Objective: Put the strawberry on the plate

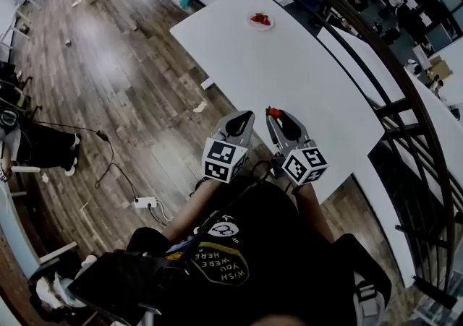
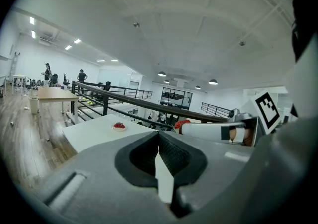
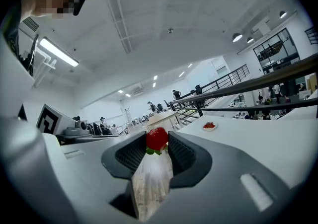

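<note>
The right gripper [image 1: 276, 116] pinches a glossy red strawberry [image 3: 157, 139] with green leaves between its ribbed black pads, raised above the near edge of the smooth white table [image 1: 289, 71]. The left gripper [image 2: 159, 138] is just beside it, its jaws pressed together on nothing. The small round plate [image 1: 252, 19], holding red fruit, sits well apart at the table's far end.

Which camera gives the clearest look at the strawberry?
The right gripper view: the strawberry sits large and sharp, pinched between the jaws. The head view shows only a tiny red speck; the left gripper view shows a small red bit.
</note>
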